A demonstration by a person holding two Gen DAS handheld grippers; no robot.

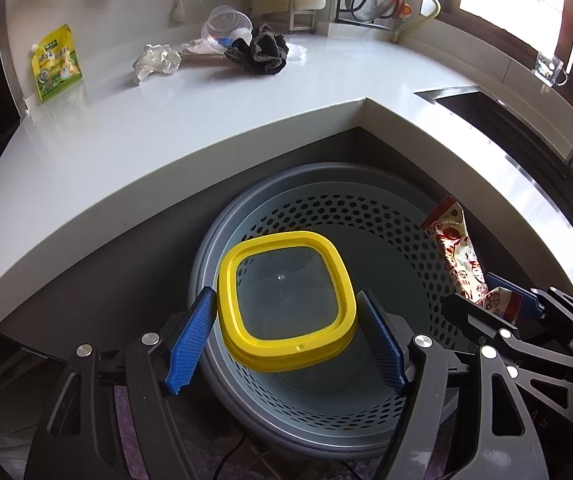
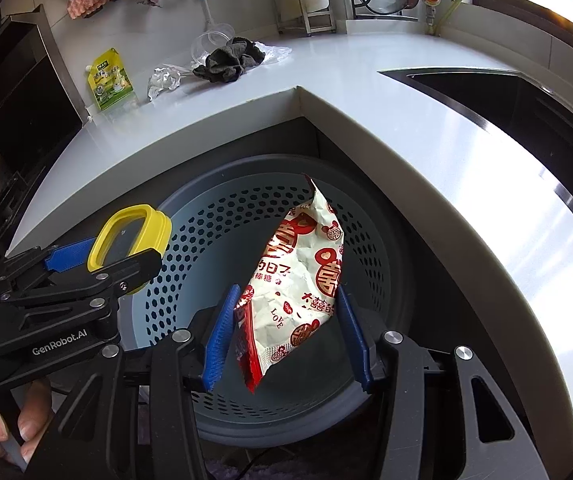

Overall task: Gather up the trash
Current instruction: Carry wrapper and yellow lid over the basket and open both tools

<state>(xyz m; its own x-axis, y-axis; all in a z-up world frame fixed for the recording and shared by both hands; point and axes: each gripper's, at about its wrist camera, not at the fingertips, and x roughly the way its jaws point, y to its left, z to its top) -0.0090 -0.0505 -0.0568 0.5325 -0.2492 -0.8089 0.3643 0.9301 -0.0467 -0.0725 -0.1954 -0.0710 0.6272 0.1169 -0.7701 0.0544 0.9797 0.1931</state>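
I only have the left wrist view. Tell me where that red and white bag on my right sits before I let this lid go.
Observer: The red and white snack bag is between the blue pads of the right gripper, and both pads touch it.
Operator: Confirm it is over the bin, not over the rim.
Observer: It hangs over the open inside of the perforated bin, within the rim.
Operator: Report how my lid looks from there.
Observer: The upper part of the yellow-rimmed lid sticks out beyond the fingers of the left gripper.
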